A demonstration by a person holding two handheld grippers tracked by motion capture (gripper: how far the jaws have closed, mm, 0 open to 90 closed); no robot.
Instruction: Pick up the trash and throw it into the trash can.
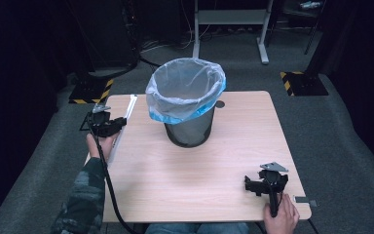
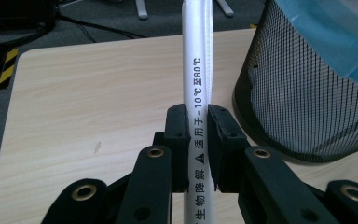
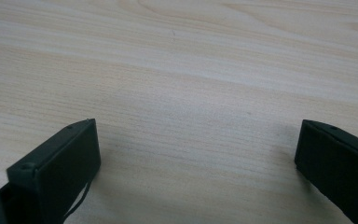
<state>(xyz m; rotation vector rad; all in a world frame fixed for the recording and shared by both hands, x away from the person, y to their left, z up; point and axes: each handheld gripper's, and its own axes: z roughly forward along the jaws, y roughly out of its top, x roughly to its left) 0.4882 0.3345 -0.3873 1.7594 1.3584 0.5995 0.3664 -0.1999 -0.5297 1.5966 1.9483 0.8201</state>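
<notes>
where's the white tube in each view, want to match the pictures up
High view: white tube at the table's left edge, in the left gripper.
Left gripper view: centre, running up between the shut jaws.
Right gripper view: not in it.
Shared landmark: the mesh bin, right of the tube.

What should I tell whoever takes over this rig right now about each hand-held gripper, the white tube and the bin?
Left hand-held gripper: shut on the white tube, at the table's left edge.
Right hand-held gripper: open, nothing between its jaws, low over the near right corner.
Mesh bin: upright mid-table, lined with a bag.
Done: tube gripped.
Left: probably carry it over the rim and drop it into the bin.
</notes>
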